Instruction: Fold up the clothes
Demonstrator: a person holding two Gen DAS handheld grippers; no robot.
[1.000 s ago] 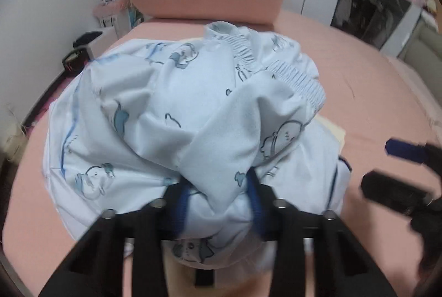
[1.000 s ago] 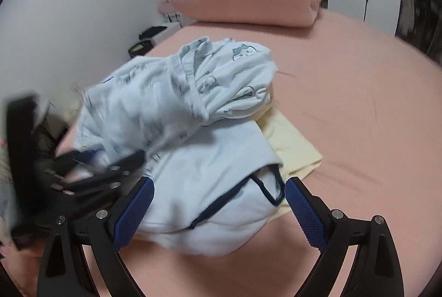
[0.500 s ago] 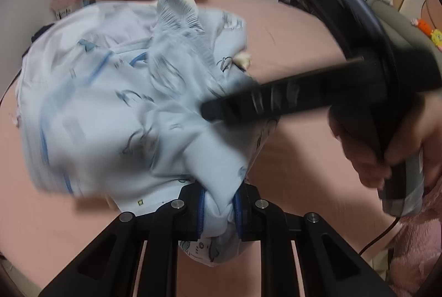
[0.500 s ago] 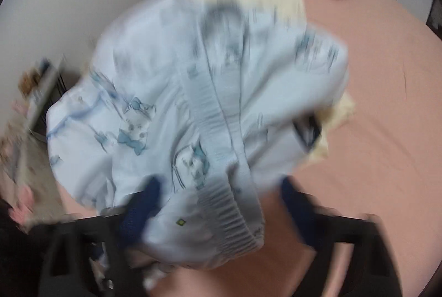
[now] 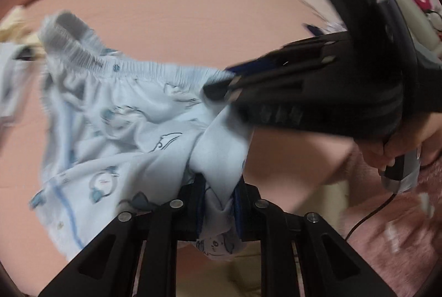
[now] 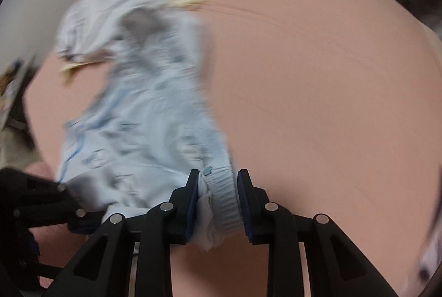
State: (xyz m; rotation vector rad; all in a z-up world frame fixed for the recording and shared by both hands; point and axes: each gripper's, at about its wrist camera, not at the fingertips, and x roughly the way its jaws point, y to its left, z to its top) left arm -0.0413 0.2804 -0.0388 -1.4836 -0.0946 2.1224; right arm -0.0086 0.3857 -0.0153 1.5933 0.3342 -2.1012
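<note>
Now, from the left wrist view, the left gripper (image 5: 218,211) has its jaws nearly closed on a bunch of the light blue printed shorts (image 5: 116,126). The shorts hang above the pink bed sheet (image 5: 193,7), and the elastic waistband (image 5: 154,69) stretches toward the right gripper (image 5: 221,81). From the right wrist view, the right gripper (image 6: 218,203) is closing its jaws, with the ribbed waistband (image 6: 222,197) between the pads. I judge the step is spreading the shorts before folding; next they must be laid flat on the sheet. No container is visible in either view.
</note>
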